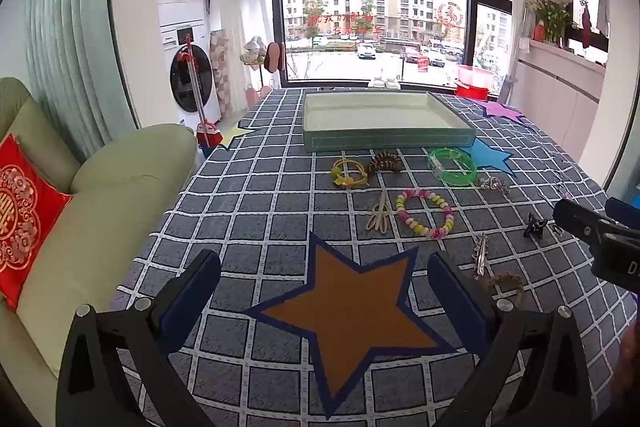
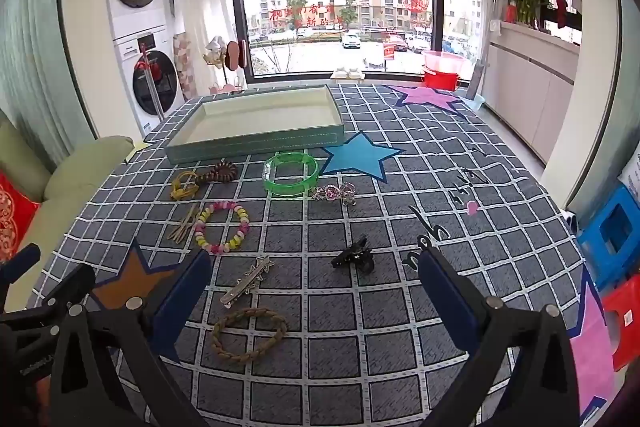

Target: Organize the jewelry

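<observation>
Nothing is sorted yet: we see the tray (image 2: pixel 256 143) bare at twelve o'clock on the worktop (image 2: pixel 400 307), while the green bangle (image 2: pixel 290 173), beaded bracelet (image 2: pixel 222 227), braided band (image 2: pixel 250 335) and black claw clip (image 2: pixel 354 259) lie loose. Our left tongs (image 1: pixel 320 291) and right tongs (image 2: pixel 316 291) hang spread, holding nothing.

Green sofa (image 1: pixel 120 187), red cushion (image 1: pixel 24 219), stacked washers (image 2: pixel 140 39), perhaps a mop (image 1: pixel 200 107)
</observation>
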A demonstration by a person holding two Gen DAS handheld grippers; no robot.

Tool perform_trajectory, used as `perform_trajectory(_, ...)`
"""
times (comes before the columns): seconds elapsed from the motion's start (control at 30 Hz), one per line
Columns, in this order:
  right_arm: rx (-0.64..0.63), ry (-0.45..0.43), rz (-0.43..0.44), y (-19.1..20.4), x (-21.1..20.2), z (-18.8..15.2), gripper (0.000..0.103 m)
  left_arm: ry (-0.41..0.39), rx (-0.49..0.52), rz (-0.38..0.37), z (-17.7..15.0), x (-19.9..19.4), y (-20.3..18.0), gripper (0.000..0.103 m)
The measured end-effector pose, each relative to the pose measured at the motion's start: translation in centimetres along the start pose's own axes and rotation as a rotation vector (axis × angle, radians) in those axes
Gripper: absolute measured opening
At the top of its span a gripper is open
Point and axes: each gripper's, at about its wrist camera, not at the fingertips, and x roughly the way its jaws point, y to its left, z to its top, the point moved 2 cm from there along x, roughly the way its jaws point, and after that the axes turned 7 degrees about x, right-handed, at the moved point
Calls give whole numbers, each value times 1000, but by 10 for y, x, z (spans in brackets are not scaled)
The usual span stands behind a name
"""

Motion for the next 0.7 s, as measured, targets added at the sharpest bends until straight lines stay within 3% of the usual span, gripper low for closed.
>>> perform_trajectory(0.17,12,17,17,-6,3,2,103,36,-18,-30,1,6,0,103)
perform_trajectory(0.7,-11,-17,20,6,-2,3,103,2,-40,-16,0,2,5,103)
